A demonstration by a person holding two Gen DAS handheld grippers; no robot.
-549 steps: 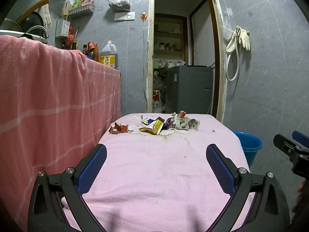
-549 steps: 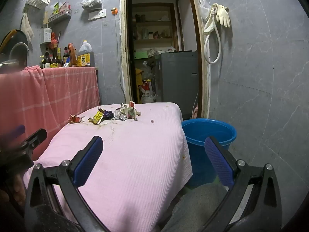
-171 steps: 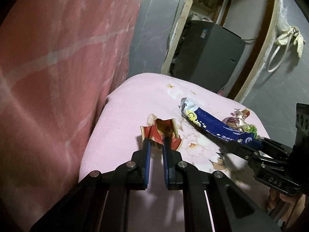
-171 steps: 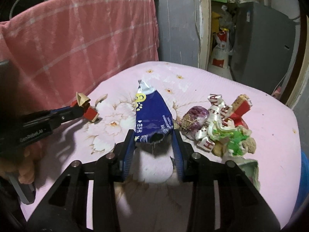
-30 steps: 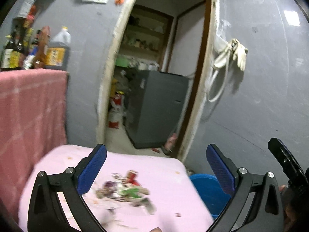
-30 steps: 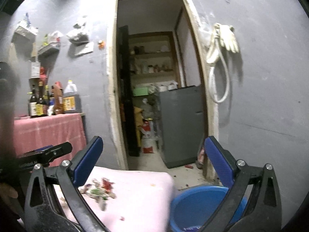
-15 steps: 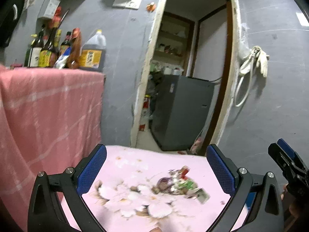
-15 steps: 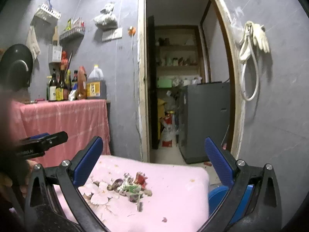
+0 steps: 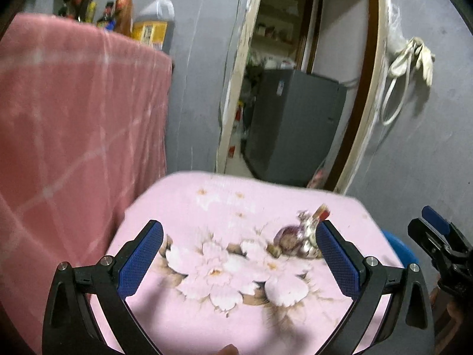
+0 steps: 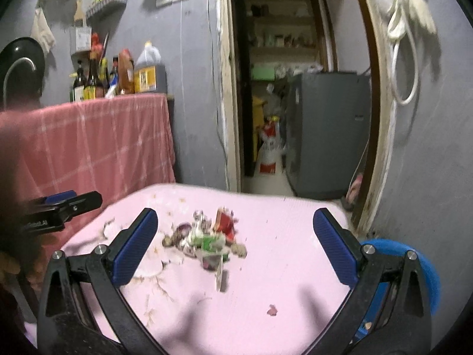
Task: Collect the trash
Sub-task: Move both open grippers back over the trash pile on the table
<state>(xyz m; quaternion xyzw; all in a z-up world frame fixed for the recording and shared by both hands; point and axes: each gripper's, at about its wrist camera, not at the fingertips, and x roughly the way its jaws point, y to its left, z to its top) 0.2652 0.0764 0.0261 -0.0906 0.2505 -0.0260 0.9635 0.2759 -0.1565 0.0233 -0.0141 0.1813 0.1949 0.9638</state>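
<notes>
A small heap of crumpled wrappers and scraps, red, green, silver and purple, sits on the pink flower-printed cloth of the worktop, toward its far middle, and it's blurred in both views. A pale strip of packaging lies just this side of the heap, and one tiny pink scrap lies well apart, nearer the camera. In the left wrist view the same heap shows partly behind a blue finger pad.

Left claw is spread wide, nothing between its jaws, hovering over the printed flowers to the left of the trash. Right claw is spread just as wide and empty too, the heap framed between its pads without touching either one.

Off the worktop's right edge sits a round blue plastic bucket, low beside it. To the left hangs a salmon-pink checked cloth over a higher counter, with dark glass bottles and a big plastic jug of dark liquid on top. Straight ahead, an open doorway with a grey metal cabinet inside. Pale rubber gloves hang on the grey wall at right.
</notes>
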